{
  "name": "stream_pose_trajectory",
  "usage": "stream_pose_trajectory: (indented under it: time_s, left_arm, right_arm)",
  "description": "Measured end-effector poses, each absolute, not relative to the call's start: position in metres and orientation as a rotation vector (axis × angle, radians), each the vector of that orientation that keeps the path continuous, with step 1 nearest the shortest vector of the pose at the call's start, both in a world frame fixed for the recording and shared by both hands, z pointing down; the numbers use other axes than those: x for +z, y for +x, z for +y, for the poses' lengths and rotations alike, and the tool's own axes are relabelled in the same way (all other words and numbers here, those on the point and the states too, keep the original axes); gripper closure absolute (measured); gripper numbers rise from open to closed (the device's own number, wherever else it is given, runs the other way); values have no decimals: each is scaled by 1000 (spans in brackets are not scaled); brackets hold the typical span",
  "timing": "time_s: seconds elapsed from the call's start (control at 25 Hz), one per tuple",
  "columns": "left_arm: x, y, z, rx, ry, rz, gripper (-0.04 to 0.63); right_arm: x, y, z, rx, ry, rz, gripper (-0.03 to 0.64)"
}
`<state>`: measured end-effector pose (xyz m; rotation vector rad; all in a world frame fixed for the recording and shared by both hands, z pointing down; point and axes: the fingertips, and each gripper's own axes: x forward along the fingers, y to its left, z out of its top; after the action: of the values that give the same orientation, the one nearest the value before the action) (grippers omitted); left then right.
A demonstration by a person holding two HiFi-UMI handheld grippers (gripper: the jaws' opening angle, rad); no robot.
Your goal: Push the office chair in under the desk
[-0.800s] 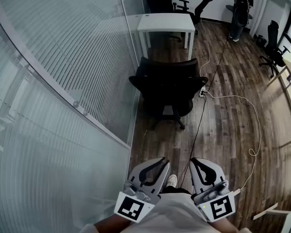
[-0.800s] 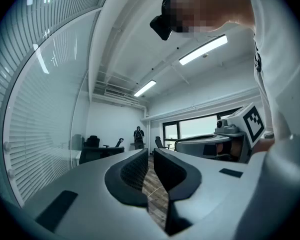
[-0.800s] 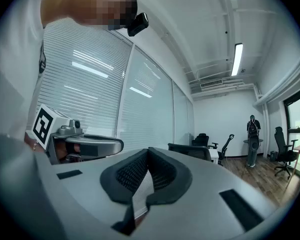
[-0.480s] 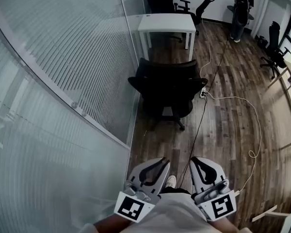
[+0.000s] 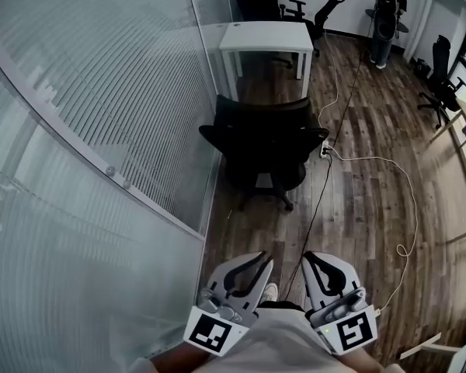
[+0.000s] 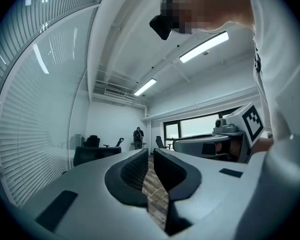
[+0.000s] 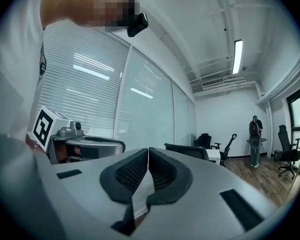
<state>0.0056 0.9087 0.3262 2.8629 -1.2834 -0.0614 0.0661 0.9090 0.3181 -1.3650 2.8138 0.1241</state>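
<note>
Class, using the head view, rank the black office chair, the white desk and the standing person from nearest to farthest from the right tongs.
From the right tongs:
1. The black office chair, ahead, beside the glass wall.
2. The white desk, just beyond the chair.
3. The standing person, far right, near the back wall.

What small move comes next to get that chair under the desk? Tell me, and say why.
Probably step forward toward the office chair and bring both grippers up to its backrest. The left gripper and right gripper are shut and empty close to the body, well short of the chair, which stands on open floor between the person and the white desk.
</note>
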Motion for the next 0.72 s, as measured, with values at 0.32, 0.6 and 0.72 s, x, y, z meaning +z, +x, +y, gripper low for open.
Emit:
stream_pose_trajectory:
  time_s: [0.32, 0.6, 0.72]
  left_arm:
    - [333, 10, 901, -30, 2852, -1292, 535]
    - [339, 11, 890, -8, 2856, -1300, 535]
    - [337, 10, 882, -15, 2852, -1300, 535]
  right_arm:
    - [324, 69, 900, 70, -1375, 2818, 586]
    - [328, 72, 889, 119, -1346, 2820, 586]
    - [327, 69, 881, 127, -1340, 2825, 586]
